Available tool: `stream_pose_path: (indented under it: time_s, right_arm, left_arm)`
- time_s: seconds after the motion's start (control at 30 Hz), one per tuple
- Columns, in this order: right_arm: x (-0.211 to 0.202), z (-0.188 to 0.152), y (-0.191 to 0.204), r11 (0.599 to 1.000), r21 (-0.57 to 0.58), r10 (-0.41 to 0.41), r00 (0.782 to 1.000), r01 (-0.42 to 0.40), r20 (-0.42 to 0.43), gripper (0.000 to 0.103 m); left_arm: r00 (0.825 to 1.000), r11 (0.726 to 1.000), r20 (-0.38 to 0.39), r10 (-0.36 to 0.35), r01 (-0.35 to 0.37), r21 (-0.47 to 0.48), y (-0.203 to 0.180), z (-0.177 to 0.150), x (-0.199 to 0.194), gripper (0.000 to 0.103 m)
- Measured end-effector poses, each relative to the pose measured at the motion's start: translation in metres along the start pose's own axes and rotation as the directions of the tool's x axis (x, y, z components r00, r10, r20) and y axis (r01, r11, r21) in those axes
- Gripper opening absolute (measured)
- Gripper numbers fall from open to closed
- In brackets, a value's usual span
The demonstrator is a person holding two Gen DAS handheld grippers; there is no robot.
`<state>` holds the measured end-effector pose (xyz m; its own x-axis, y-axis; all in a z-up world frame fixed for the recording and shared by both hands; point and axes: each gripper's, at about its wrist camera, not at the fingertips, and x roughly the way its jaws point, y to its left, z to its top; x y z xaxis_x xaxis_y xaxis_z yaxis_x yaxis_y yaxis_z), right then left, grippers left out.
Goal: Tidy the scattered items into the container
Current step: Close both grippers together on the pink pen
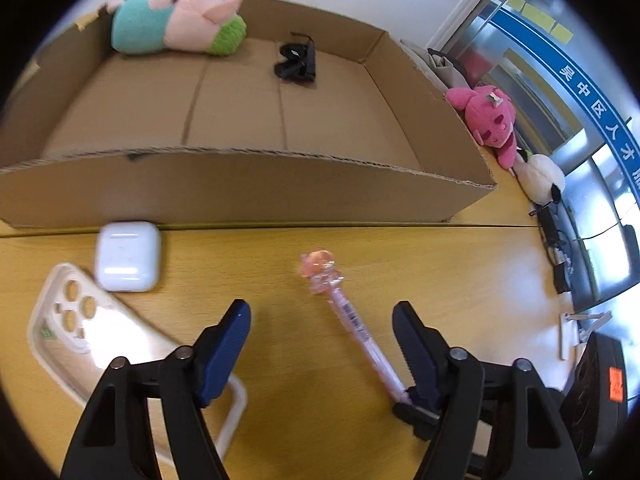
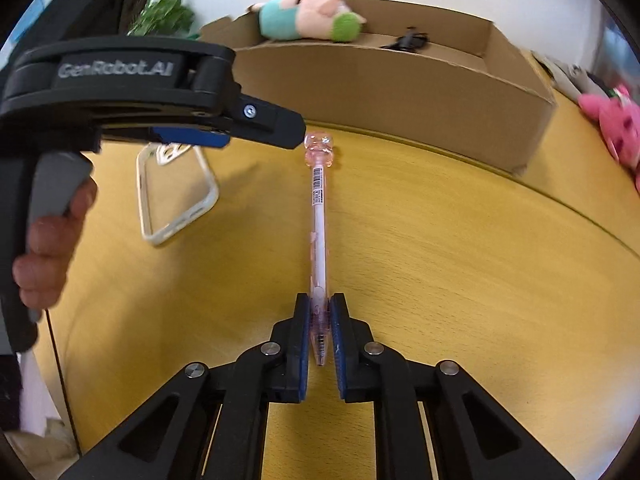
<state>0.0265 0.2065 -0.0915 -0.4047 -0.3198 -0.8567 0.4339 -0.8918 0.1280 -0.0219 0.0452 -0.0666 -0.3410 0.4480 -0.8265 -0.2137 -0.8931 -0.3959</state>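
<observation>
1. Right tool (image 2: 319,320) clamped on pink pen (image 2: 319,216) near its tip; pen lies along the surface (image 2: 440,260).
2. Left tool (image 1: 322,320) spread apart, above the pen.
3. Phone case (image 1: 80,328), earbuds case (image 1: 128,256) on surface by cardboard box (image 1: 240,188).

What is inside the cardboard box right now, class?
Inside the cardboard box lie a plush pig against the far wall and a small black object. The near wall hides the floor strip just behind it.
</observation>
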Motion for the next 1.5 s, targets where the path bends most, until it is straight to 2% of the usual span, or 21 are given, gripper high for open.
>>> stream_pose_path:
  time_s: [0.1, 0.27, 0.33, 0.4, 0.47, 0.5, 0.77, 0.93, 1.07, 1.27, 1.5]
  right_arm:
    - [-0.002, 0.001, 0.002, 1.0, 0.018, 0.016, 1.0, -0.016, 0.005, 0.011]
    - [-0.004, -0.002, -0.004, 0.999, 0.03, 0.031, 0.999, -0.031, 0.013, 0.011]
    - [-0.004, -0.005, -0.004, 0.999, 0.032, 0.036, 0.999, -0.037, 0.014, 0.011]
    - [-0.004, -0.005, -0.003, 0.999, 0.029, 0.034, 0.999, -0.035, 0.016, 0.012]
    - [-0.004, -0.005, -0.002, 0.999, 0.024, 0.033, 0.999, -0.034, 0.014, 0.012]
    - [-0.005, -0.005, -0.001, 0.999, 0.021, 0.034, 0.999, -0.035, 0.014, 0.012]
    - [-0.012, -0.007, 0.009, 0.999, 0.004, 0.035, 0.999, -0.035, 0.038, 0.013]
    - [-0.03, -0.004, 0.018, 1.0, -0.022, 0.019, 0.994, -0.017, 0.105, 0.013]
    - [-0.05, 0.008, 0.027, 0.999, -0.054, 0.008, 0.984, 0.001, 0.176, 0.013]
    - [-0.07, 0.053, 0.039, 0.997, -0.082, 0.013, 0.962, 0.01, 0.274, 0.013]
    - [-0.096, 0.122, 0.048, 0.995, -0.092, 0.012, 0.917, 0.027, 0.398, 0.013]
  left_arm:
    - [0.999, 0.999, -0.026, -0.045, 0.045, -0.012, -0.006, 0.005, 0.015, 0.067]
    - [0.996, 0.997, -0.054, -0.067, 0.064, -0.05, -0.006, 0.01, 0.033, 0.048]
    - [0.997, 0.997, -0.055, -0.06, 0.057, -0.045, -0.006, 0.011, 0.033, 0.043]
    - [0.997, 0.998, -0.056, -0.05, 0.047, -0.044, -0.005, 0.012, 0.034, 0.035]
    - [0.998, 0.999, -0.057, -0.035, 0.032, -0.043, -0.003, 0.012, 0.035, 0.022]
    - [0.998, 0.999, -0.058, -0.032, 0.029, -0.043, -0.002, 0.011, 0.035, 0.02]
    - [0.999, 1.0, -0.039, -0.017, 0.016, -0.027, -0.004, 0.009, 0.026, 0.019]
    - [0.999, 1.0, 0.036, -0.011, 0.011, -0.005, -0.012, 0.015, -0.006, 0.019]
    - [0.992, 0.999, 0.127, -0.001, -0.004, 0.043, -0.024, 0.029, -0.044, 0.019]
    - [0.974, 0.987, 0.227, 0.022, -0.058, 0.15, -0.041, 0.071, -0.089, 0.019]
    - [0.946, 0.974, 0.324, 0.0, -0.073, 0.213, -0.054, 0.134, -0.141, 0.019]
